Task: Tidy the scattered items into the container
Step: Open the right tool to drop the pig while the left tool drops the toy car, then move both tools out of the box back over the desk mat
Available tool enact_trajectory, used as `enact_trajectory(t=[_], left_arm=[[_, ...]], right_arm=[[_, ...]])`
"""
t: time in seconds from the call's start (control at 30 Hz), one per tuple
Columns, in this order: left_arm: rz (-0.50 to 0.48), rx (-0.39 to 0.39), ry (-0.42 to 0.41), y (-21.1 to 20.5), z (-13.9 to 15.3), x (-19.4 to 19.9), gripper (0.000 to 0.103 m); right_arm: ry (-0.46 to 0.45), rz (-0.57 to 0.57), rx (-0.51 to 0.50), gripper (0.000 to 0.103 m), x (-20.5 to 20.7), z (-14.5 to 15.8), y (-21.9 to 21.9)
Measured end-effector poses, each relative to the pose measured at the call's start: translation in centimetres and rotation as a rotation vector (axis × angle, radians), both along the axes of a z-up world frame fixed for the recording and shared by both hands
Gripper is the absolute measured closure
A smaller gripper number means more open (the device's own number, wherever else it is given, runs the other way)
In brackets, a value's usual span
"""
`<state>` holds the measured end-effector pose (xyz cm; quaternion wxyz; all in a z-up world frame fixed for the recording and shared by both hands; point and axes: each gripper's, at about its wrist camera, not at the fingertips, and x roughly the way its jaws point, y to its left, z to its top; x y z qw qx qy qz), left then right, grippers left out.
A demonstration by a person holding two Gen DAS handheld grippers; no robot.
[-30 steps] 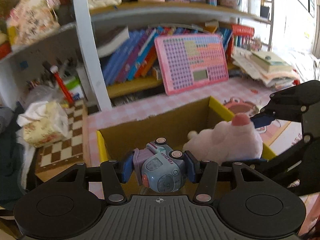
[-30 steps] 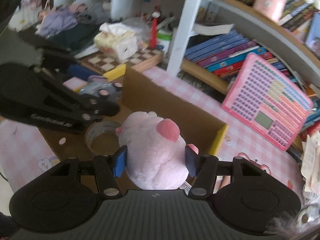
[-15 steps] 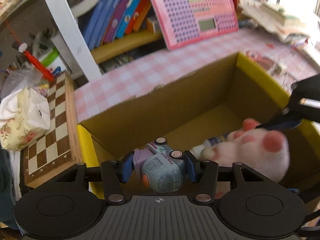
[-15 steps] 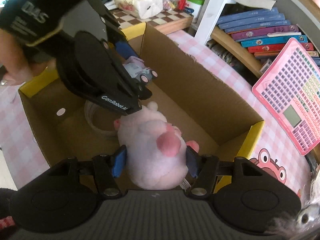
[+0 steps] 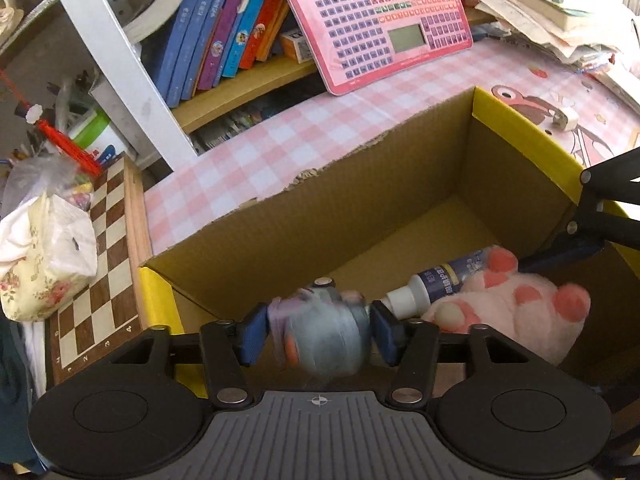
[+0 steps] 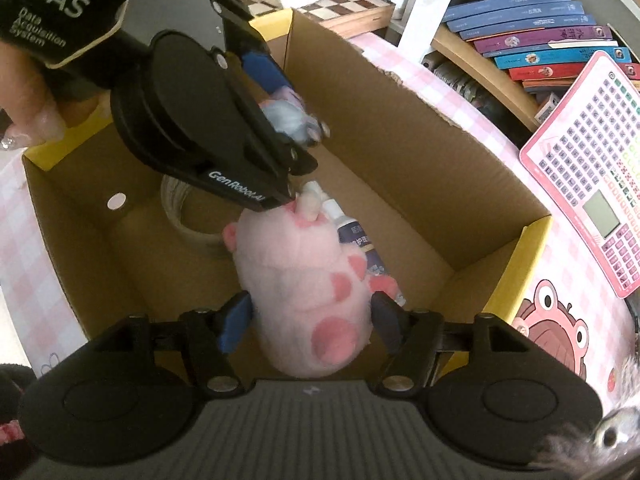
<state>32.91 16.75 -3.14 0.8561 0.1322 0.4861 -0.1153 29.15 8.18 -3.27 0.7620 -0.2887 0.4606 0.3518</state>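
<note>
Left gripper (image 5: 318,334): over the box's near left end, fingers clamped on the blurred grey-blue toy (image 5: 320,336).
Right gripper (image 6: 310,322): low in frame, fingers pressed on both flanks of the pink plush (image 6: 308,292).
Cardboard box (image 5: 360,208): centre frame on the pink-checked table (image 5: 256,152).
Inside the box: the plush lies against a white-capped bottle (image 5: 436,282); tape roll (image 6: 188,220) at left.

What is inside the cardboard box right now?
The cardboard box holds a pink plush, a bottle partly under it and a tape roll. The plush hides the floor beneath.
</note>
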Motion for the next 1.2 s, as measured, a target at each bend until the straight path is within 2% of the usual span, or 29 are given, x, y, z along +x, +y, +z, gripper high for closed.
enact_trajectory(t=[0.27, 0.6, 0.7, 0.93, 1.2], left_arm=[[-0.008, -0.008, -0.099, 0.6, 1.7, -1.7, 0.024], [-0.036, -0.052, -0.251, 1.7, 6.0, -6.0, 0.022], [-0.049, -0.055, -0.289, 1.8, 7.0, -7.5, 0.016], [-0.069, -0.069, -0.357, 1.3, 9.0, -11.0, 0.016], [-0.033, -0.116, -0.411, 1.6, 10.4, -15.0, 0.01]], right_arm=[[-0.055, 0.002, 0.048, 0.027, -0.6, 2.1, -1.2], [-0.122, -0.007, 0.089, 0.025, -2.7, 4.5, -2.8], [-0.141, -0.026, 0.115, 0.025, -3.7, 5.5, -3.3], [-0.191, -0.082, 0.18, 0.024, -6.5, 7.5, -4.7], [-0.248, -0.211, 0.292, 0.021, -10.1, 10.1, -8.8]])
